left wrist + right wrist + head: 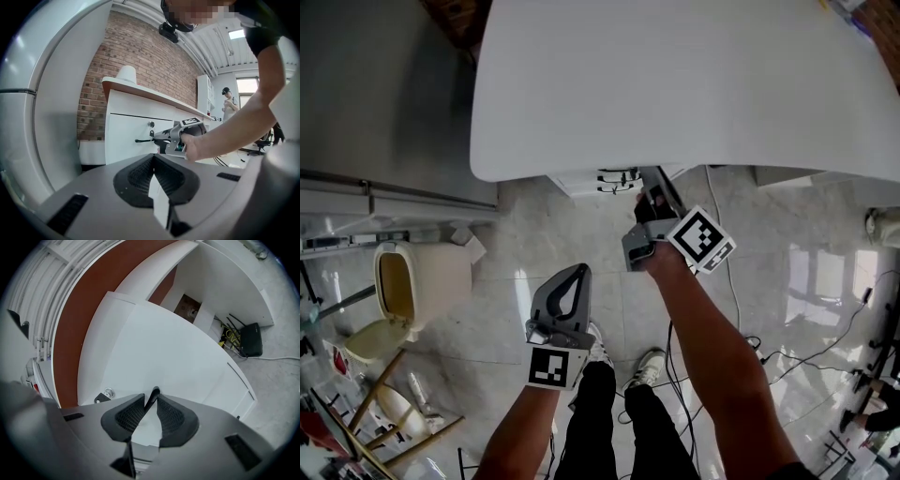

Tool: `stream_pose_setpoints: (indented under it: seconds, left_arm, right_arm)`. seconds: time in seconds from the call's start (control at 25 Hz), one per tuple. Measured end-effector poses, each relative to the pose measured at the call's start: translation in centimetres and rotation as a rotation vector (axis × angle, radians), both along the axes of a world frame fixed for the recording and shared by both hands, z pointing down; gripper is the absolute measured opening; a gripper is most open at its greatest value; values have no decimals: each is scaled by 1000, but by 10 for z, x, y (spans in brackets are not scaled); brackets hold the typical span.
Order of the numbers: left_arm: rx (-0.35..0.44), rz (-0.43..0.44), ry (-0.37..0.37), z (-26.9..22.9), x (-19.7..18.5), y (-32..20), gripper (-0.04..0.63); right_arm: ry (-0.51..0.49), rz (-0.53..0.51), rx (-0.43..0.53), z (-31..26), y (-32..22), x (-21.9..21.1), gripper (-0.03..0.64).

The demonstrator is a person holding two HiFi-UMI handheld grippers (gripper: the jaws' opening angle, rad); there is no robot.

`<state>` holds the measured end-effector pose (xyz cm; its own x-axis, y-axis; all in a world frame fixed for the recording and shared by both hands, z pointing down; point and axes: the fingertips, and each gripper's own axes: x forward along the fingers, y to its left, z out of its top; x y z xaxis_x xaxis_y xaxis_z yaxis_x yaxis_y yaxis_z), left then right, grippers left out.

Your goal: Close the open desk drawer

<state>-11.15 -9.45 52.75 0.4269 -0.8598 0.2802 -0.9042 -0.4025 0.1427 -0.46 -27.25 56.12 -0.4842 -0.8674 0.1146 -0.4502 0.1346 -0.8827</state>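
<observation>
Since the drawer point(577, 181) juts only slightly from under the desk point(675, 84), closing looks nearly done, with a last push left. The right gripper point(151, 403) pinches the drawer's dark handle point(153, 392), plain only in its own view. The left gripper point(153, 160), jaws together and empty, hangs back from the desk, alone showing the drawer front side-on.

The desk top point(675, 84) and the drawer front point(154, 357) are seen in plain white, the drawer handle point(153, 392) in black. The left gripper point(578, 272) and right gripper point(642, 199) are finished in grey, with black ribbed pads point(131, 416) and black-and-white square markers point(701, 236). A red-brown brick wall point(136, 51) and a pale marbled floor point(534, 234) are shown.
</observation>
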Motion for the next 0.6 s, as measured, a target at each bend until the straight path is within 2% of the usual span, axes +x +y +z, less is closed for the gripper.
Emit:
stream_pose_setpoints:
  seconds: [0.6]
  left_arm:
    - [8, -6, -6, -5, -5, -1, 8]
  right_arm:
    - [-11, 8, -5, -1, -12, -1, 89]
